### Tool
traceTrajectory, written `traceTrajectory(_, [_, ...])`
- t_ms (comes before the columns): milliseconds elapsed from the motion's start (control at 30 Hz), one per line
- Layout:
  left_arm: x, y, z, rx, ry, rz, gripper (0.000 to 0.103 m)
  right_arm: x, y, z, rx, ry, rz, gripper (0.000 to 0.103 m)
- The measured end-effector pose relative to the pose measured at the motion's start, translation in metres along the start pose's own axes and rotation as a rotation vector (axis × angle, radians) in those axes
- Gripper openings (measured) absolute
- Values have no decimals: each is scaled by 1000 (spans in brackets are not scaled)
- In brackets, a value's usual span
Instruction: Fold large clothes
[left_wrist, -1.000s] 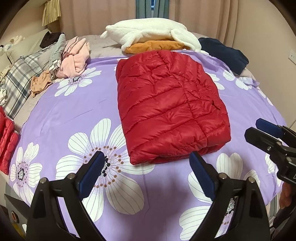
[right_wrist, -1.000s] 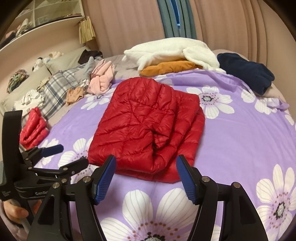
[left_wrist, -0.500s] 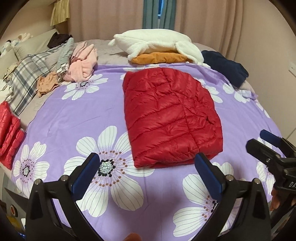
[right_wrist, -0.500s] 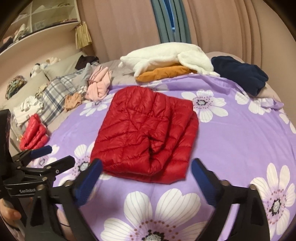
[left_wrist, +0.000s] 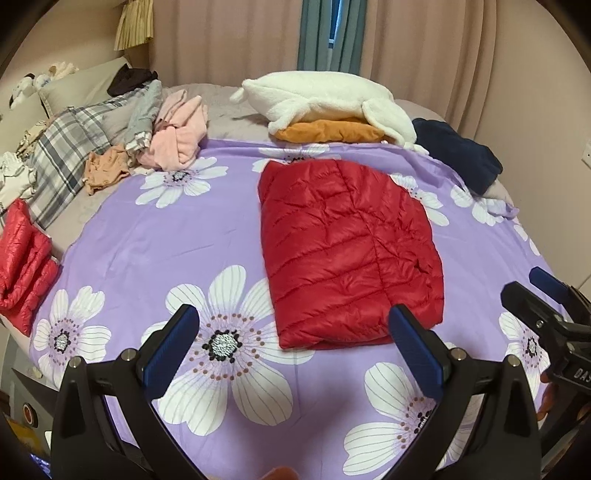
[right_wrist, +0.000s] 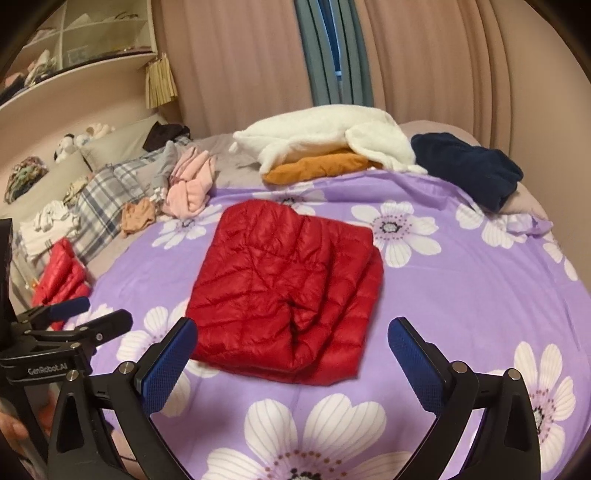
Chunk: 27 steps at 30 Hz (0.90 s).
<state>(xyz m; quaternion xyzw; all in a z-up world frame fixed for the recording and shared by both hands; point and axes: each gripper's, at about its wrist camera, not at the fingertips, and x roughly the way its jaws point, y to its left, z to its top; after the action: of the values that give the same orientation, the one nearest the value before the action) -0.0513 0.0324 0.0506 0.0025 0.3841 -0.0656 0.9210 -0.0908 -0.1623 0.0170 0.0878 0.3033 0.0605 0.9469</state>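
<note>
The red jacket (left_wrist: 347, 251) is laid folded on the flowered sheet (left_wrist: 155, 236) of the bed. Both the left gripper (left_wrist: 295, 350) and the right gripper (right_wrist: 291, 354) are held with fingers spread wide, nothing gripped, just short of the jacket's near edge.

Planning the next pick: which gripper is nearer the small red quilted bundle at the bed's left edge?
Left. The left gripper sits beside the small red quilted bundle; the right gripper is before the folded red jacket.

- Left wrist view: low over the bed's near edge, facing the curtains at 12 o'clock; red jacket (left_wrist: 347, 254) near, toward 1 o'clock.
- Right wrist view: same facing, jacket (right_wrist: 288, 295) dead ahead.
- Shared: jacket, purple floral sheet (left_wrist: 166, 236), and each other's gripper.
</note>
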Motion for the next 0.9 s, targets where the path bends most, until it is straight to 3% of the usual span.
traceTrajectory(900, [8,-13,-3,38,0,37,103,11,-4,-5,-8,36,-22,102])
